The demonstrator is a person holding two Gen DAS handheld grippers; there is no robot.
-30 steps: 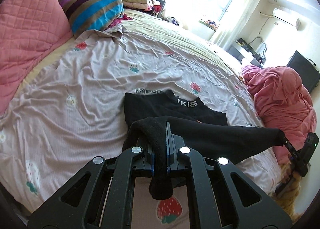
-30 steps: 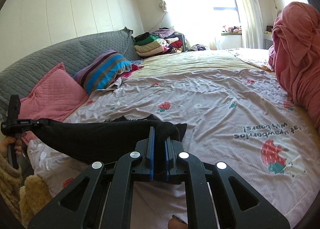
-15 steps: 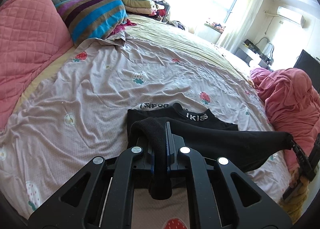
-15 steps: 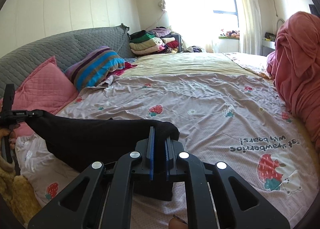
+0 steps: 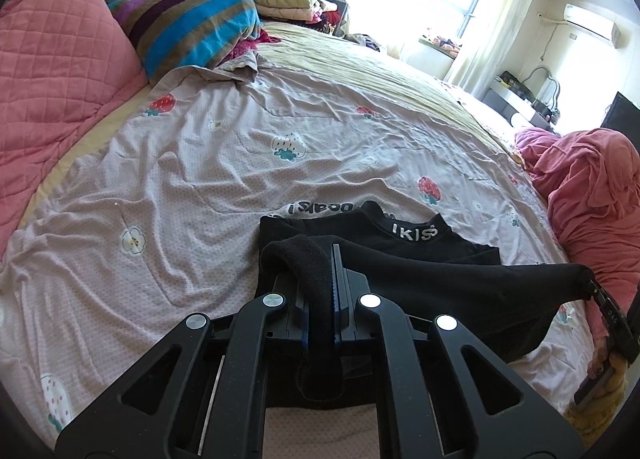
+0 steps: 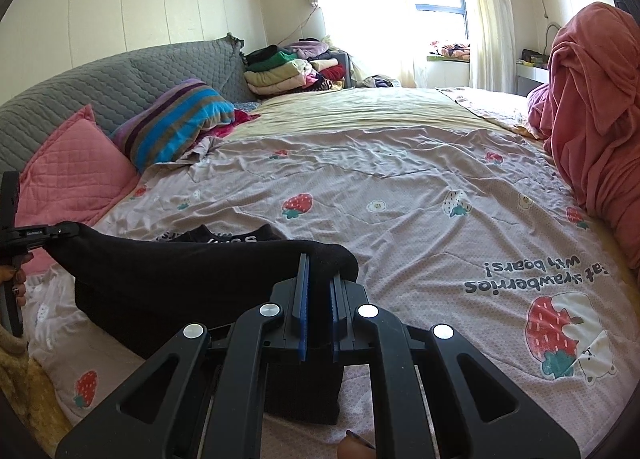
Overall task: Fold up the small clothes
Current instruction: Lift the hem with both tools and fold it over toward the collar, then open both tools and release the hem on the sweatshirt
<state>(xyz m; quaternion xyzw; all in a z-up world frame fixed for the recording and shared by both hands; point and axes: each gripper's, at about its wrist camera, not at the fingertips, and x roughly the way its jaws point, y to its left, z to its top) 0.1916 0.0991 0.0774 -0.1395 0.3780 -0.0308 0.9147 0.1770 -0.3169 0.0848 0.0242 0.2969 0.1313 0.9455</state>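
A small black garment (image 5: 440, 279) with a white-lettered waistband (image 5: 414, 234) lies on the strawberry-print bed sheet (image 5: 200, 187). My left gripper (image 5: 320, 287) is shut on one corner of its near edge. My right gripper (image 6: 318, 291) is shut on the other corner, and the black garment (image 6: 168, 279) stretches taut between them, lifted over the part that lies flat. The right gripper also shows at the right edge of the left wrist view (image 5: 600, 295). The left gripper shows at the left edge of the right wrist view (image 6: 36, 235).
A pink quilted pillow (image 5: 52, 71) and a striped pillow (image 5: 192, 23) lie at the headboard. Folded clothes (image 6: 288, 71) are stacked at the far end. A heap of pink bedding (image 6: 592, 107) rises at the right side of the bed.
Both grippers have carried the held edge of the black garment forward and lower over the flat part. The waistband lettering now sits closer to the held edge.
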